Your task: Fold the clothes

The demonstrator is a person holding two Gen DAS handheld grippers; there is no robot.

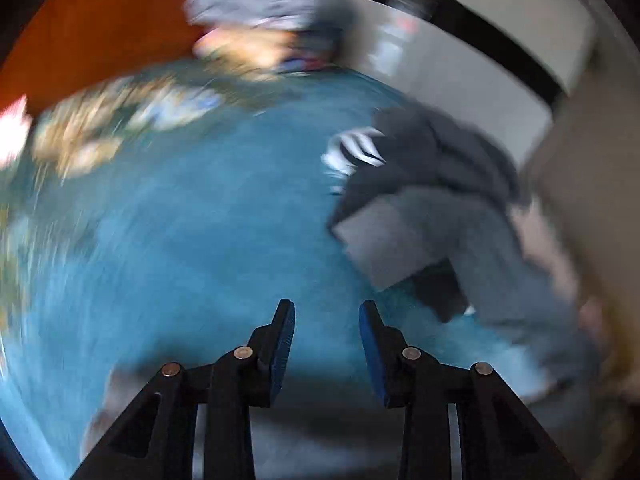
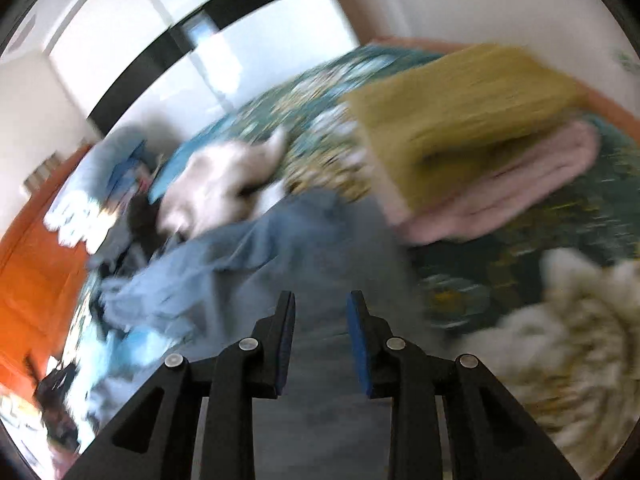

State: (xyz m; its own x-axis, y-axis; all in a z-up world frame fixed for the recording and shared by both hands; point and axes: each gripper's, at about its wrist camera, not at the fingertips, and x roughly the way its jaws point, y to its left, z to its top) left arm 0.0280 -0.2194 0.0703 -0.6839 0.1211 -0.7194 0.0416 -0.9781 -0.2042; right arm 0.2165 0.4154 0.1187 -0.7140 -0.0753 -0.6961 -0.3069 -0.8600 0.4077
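Observation:
Both views are motion-blurred. In the left wrist view my left gripper [image 1: 327, 310] is open and empty above a blue bedspread [image 1: 192, 240]. A dark garment with white stripes [image 1: 404, 152] and a grey garment [image 1: 460, 240] lie to its right. In the right wrist view my right gripper [image 2: 321, 300] is open and empty above a grey-blue garment [image 2: 280, 248] spread on the bed. A stack of folded clothes, olive [image 2: 460, 112] on top of pink [image 2: 520, 184], lies to the upper right.
A pile of loose clothes [image 2: 120, 208] with a white item [image 2: 224, 184] lies at the left by an orange headboard [image 2: 28, 280]. A fluffy cream item [image 2: 568, 344] is at the right. A patterned bedspread [image 2: 320, 92] lies behind. More clothes [image 1: 260, 12] lie at the far edge.

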